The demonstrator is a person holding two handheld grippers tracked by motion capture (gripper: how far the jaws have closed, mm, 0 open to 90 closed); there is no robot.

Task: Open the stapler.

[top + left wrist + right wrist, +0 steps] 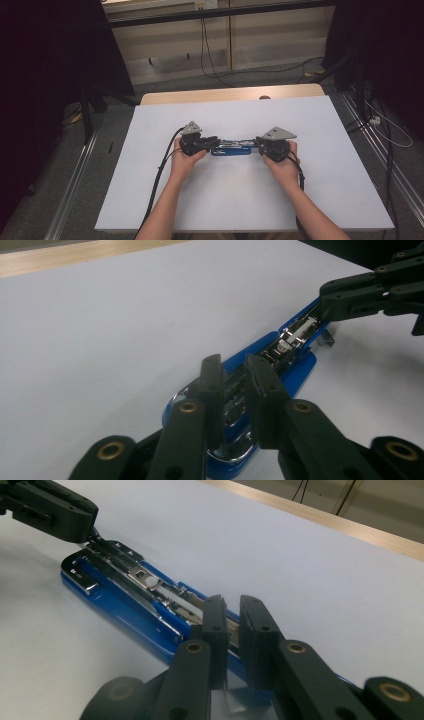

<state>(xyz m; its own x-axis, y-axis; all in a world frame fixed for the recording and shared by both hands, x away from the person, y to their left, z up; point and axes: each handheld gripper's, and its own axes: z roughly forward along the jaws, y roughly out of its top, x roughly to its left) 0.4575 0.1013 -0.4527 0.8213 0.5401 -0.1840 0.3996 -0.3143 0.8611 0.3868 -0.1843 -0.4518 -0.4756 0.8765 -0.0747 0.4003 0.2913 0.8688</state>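
A blue stapler (231,148) lies opened out flat in the middle of the white table, its chrome rail facing up. My left gripper (212,141) holds its left end and my right gripper (257,143) its right end; the two point at each other. In the left gripper view the jaws (232,365) stand narrowly apart, clamped on the chrome part of the stapler (295,347), and the right gripper (370,295) sits on the far end. In the right gripper view the jaws (231,605) pinch the stapler's (125,592) metal rail, with the left gripper (50,510) on the far tip.
The white sheet (225,200) covers the table, with a wooden strip (230,94) along its far edge. Black cables trail from both grippers off the near edge. Dark curtains, floor rails and loose cables surround the table.
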